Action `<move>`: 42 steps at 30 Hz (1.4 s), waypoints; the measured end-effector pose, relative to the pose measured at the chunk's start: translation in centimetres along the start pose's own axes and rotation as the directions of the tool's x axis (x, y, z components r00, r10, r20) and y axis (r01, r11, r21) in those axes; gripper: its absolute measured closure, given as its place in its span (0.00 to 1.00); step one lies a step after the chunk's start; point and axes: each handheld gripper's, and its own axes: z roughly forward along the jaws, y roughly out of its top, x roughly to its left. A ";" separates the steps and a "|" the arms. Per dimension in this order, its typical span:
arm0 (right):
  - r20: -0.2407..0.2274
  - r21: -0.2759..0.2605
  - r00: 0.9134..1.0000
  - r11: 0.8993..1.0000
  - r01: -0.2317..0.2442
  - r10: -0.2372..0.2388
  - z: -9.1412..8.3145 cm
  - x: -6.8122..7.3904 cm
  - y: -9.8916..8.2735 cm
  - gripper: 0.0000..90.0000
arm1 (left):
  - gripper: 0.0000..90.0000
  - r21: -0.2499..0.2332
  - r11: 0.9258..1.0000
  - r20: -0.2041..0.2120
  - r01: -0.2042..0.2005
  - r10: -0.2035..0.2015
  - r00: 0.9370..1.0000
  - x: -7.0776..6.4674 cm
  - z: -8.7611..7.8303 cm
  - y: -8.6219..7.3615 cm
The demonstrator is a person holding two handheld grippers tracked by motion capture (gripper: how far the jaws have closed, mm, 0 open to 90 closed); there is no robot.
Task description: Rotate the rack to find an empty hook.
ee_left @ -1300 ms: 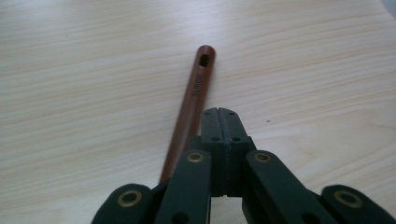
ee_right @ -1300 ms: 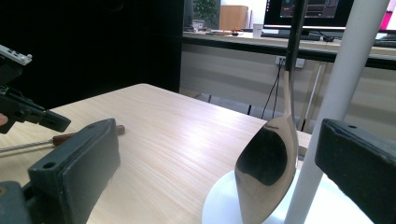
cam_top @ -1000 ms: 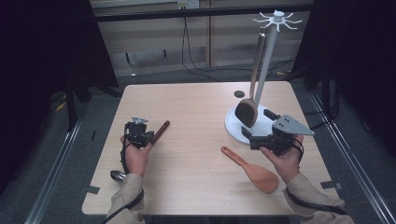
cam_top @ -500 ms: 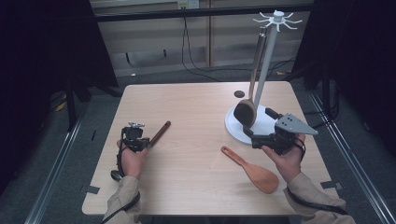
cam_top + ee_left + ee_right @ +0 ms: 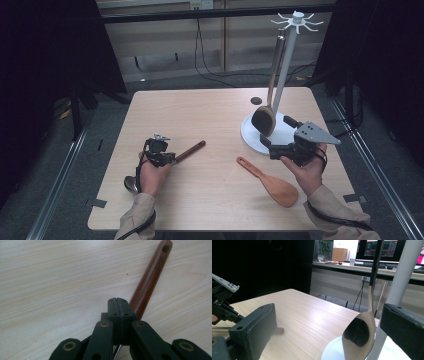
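The pale wooden counter [image 5: 210, 115] lies as it did a second ago, and so does the white utensil stand with its round base and hooked crown [image 5: 284, 75] at the far right. A light wooden spoon with a dark-scorched bowl [image 5: 263, 120] hangs from the stand.

The change is on my left. My left gripper [image 5: 171, 157] has slid a little right and toward the near edge, and the metal spoon with the reddish-brown wooden handle [image 5: 191, 150] has come along with it. Its steel bowl [image 5: 131, 184] sits just by my wrist, close to the near-left edge. The jaws are pressed together, pinching what looks like the thin metal shank below the handle. I take it the spoon is secured and ready to travel to the stand.

My right gripper [image 5: 272, 150] has not moved. Its jaws are spread and hold nothing, close in front of the hanging spoon's bowl at the stand's base.

The middle of the counter is open for crossing. The orange-brown flat rice paddle [image 5: 272, 185] lies near right, well apart from my left gripper, and I should pass on its far side.
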 end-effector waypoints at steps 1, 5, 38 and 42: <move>0.000 0.000 1.000 1.000 0.000 0.000 0.0 0.0 0.0 0.00 | 1.00 0.000 1.000 0.000 0.000 0.000 1.000 0.0 0.0 0.0; -0.006 0.004 1.000 1.000 0.007 -0.007 0.1 0.0 -0.1 0.00 | 0.84 -0.021 1.000 0.027 -0.010 0.010 1.000 0.3 -0.9 0.0; -0.008 -0.005 1.000 1.000 -0.006 0.006 -0.1 -0.2 0.3 0.01 | 0.82 0.126 0.989 0.091 -0.072 0.060 0.994 -4.0 0.6 0.4; -0.012 0.001 1.000 1.000 -0.004 0.004 -0.1 -0.2 0.2 0.01 | 0.78 0.132 0.985 0.098 -0.112 0.100 0.990 -3.8 0.3 0.2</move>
